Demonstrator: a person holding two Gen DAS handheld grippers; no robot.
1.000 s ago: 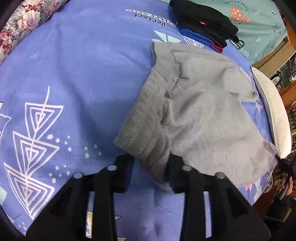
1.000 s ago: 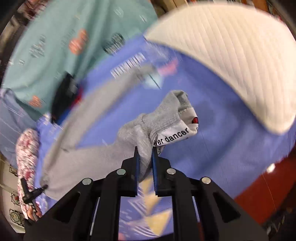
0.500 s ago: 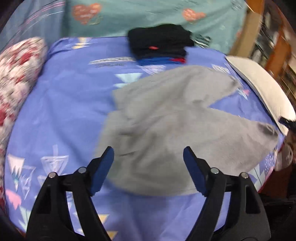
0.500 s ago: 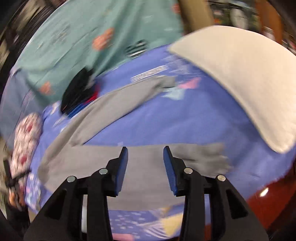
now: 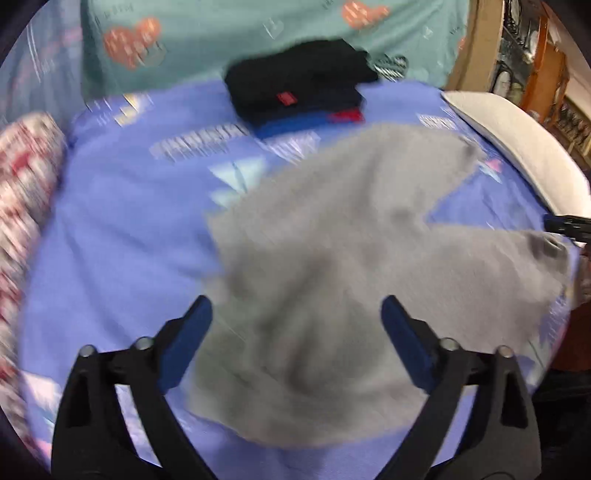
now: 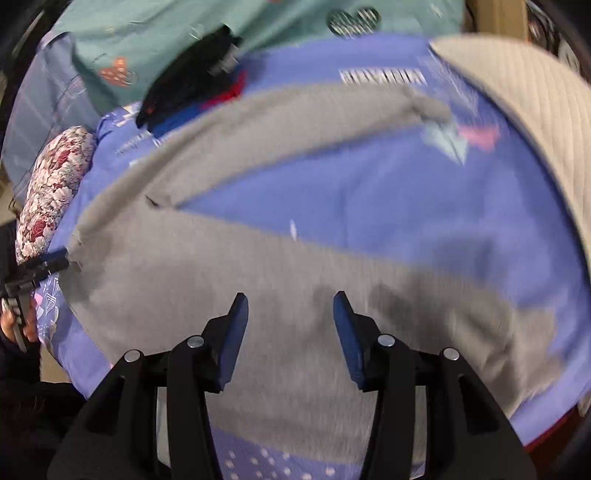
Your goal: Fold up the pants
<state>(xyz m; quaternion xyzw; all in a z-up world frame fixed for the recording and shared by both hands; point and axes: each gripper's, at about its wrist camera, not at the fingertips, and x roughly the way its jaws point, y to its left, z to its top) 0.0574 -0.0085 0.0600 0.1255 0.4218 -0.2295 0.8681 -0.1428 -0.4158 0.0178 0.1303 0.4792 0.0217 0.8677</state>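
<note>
**Grey pants spread flat on the bed, both tongs above them and holding nothing**

The grey pants (image 5: pixel 332 266) lie open on the blue patterned bed sheet (image 5: pixel 122 229), the two legs splayed apart in a V with bare sheet between them. In the right wrist view one leg runs toward the white pillow (image 6: pixel 535 122) and the other lies across the near side of the bed.

The left tongs (image 5: pixel 295 332) hang over the waist end of the pants, their blue pads far apart and widening, with no cloth pinched between them. The right tongs (image 6: pixel 290 332) hover over the near leg, pads partly apart and also spreading, nothing gripped.

A stack of folded dark clothes (image 5: pixel 299 81) sits at the far side of the bed, against a teal cover (image 5: pixel 207 33). A floral cushion (image 6: pixel 55 184) lies at the bed's edge. Both views are blurred.
</note>
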